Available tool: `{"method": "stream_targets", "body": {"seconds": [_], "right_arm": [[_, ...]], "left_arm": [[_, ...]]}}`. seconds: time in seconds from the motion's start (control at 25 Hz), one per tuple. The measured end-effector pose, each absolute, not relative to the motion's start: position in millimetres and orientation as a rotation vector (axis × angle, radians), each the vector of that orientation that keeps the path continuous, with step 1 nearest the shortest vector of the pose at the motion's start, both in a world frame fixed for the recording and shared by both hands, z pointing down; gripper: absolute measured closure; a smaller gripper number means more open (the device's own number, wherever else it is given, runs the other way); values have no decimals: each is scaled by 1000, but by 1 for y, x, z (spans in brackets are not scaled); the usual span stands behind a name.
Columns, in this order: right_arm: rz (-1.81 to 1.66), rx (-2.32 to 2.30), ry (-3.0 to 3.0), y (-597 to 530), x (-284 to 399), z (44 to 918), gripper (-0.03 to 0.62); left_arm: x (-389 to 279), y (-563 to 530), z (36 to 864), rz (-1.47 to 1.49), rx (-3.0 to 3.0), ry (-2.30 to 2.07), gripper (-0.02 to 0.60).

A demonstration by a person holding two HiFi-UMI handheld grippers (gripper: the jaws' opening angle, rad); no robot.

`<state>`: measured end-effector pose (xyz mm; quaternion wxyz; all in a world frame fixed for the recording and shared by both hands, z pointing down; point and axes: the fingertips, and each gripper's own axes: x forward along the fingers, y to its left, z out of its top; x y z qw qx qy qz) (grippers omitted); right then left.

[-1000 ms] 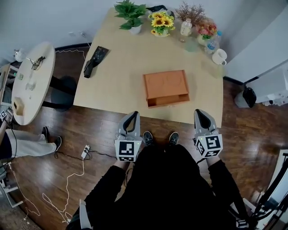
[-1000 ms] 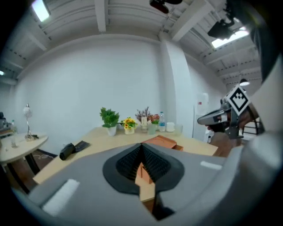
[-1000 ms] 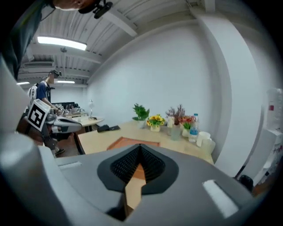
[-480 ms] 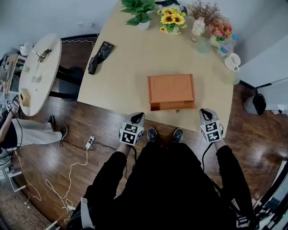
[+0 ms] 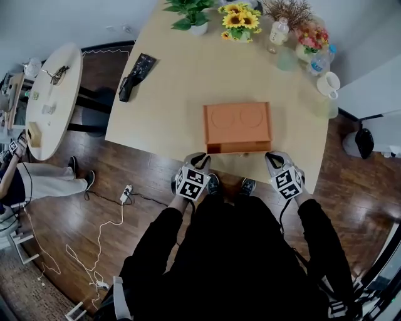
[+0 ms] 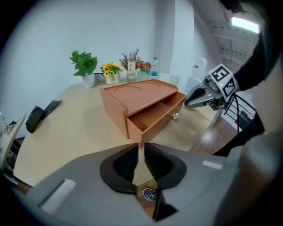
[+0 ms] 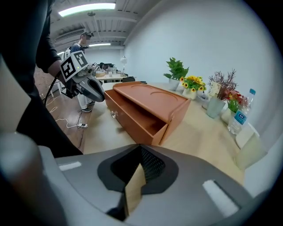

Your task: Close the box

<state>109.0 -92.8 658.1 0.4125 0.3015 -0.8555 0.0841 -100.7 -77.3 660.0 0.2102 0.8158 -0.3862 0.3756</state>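
Grippers face the box (image 5: 238,124), drawer (image 5: 237,148) out.
Left gripper (image 5: 200,157) jaws have just been opening, nothing between; right gripper (image 5: 273,157) clenched, empty; box just ahead between them.

Orange box (image 6: 141,99) has its drawer (image 6: 154,119) hanging out. The left gripper (image 6: 141,148) is just in front of the box, jaws just cracking open, nothing between them. The right gripper (image 6: 189,101) is off the box's right side.

Office-like meeting room, pale tabletop (image 5: 169,94) with potted plant (image 5: 188,12), sunflowers (image 5: 241,22), water bottle (image 5: 318,61), round side table (image 5: 53,119), wood floor (image 5: 144,182) with trailing cables (image 5: 94,241), ceiling strip lights (image 7: 86,7).
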Motion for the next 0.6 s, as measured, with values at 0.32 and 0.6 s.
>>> {"method": "stream_targets", "body": {"seconds": [0.32,0.6], "right_arm": [[238,813,-2121,-101,116,655,594],[212,712,-2172,-105,124,658,217]], "left_arm": [[-118,-94,655,1047,2249,-1198,551],[-98,-97,649,1074,2497,-1079,299]]}}
